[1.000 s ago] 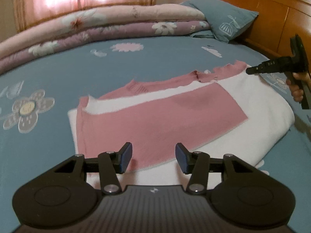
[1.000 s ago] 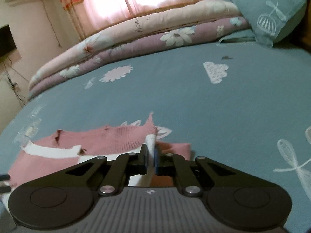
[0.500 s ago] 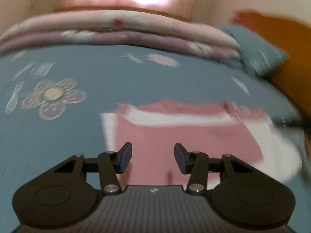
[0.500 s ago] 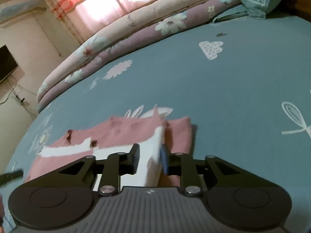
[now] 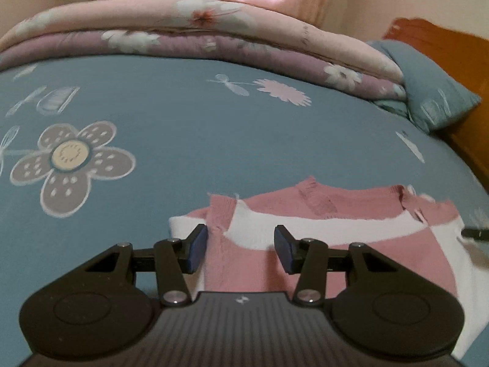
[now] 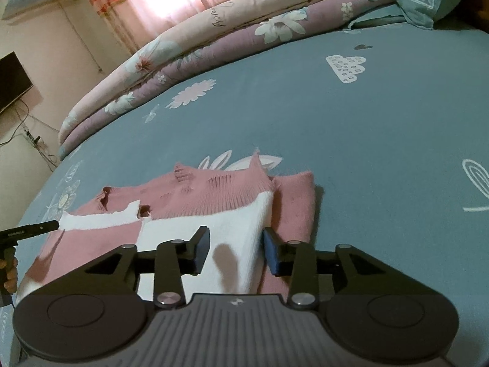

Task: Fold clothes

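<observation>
A pink and white knit sweater (image 5: 330,232) lies partly folded on the blue bed sheet (image 5: 183,140). My left gripper (image 5: 240,249) is open just above its near left edge, holding nothing. The sweater also shows in the right wrist view (image 6: 214,202). My right gripper (image 6: 237,250) is open over the white folded part at the sweater's right end, holding nothing. The left gripper's tip (image 6: 30,229) shows at the far left of the right wrist view. The right gripper's tip (image 5: 475,232) shows at the right edge of the left wrist view.
Folded floral quilts (image 5: 198,36) lie along the far side of the bed. A blue pillow (image 5: 428,91) rests against the wooden headboard (image 5: 443,49). A dark screen (image 6: 12,82) and cables are on the wall beyond the bed.
My right gripper has opened and let go of the white sweater edge it pinched. My left gripper has swung left toward the sweater's left end, still open.
</observation>
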### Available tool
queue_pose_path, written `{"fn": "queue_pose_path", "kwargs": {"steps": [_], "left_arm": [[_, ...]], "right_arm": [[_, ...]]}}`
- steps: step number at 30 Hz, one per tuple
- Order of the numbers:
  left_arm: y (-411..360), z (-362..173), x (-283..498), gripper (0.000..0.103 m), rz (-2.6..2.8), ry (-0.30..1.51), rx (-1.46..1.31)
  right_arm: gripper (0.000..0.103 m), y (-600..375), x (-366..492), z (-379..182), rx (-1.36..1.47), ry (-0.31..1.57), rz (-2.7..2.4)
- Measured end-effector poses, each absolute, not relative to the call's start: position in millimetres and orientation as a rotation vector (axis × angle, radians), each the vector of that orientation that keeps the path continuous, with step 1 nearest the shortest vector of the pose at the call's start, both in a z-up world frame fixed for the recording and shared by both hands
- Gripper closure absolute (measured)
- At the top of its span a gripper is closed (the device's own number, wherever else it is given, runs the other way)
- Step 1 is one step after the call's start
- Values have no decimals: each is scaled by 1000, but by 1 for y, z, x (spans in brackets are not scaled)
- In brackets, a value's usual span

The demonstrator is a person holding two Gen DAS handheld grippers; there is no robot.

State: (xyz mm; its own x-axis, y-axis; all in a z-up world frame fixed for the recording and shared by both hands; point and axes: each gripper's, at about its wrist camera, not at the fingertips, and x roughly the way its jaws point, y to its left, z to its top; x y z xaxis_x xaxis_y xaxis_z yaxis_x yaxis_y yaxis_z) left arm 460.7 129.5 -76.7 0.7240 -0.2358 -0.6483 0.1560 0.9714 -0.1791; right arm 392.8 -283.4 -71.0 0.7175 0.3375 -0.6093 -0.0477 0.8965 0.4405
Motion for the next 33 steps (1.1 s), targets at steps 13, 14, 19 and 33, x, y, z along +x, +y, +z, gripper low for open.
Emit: {"fn": "queue_pose_path", "kwargs": {"steps": [13, 14, 19, 33], "left_arm": [[123, -83, 467, 73, -251, 763, -30], [122, -83, 466, 86, -242, 758, -7], [115, -73, 452, 95, -219, 704, 53], [110, -52, 439, 96, -195, 604, 54]], "right_arm": [[78, -275, 398, -71, 346, 724, 228], [85, -275, 396, -70, 332, 721, 225], [89, -281, 395, -71, 349, 717, 220], [94, -271, 396, -57, 345, 661, 185]]}}
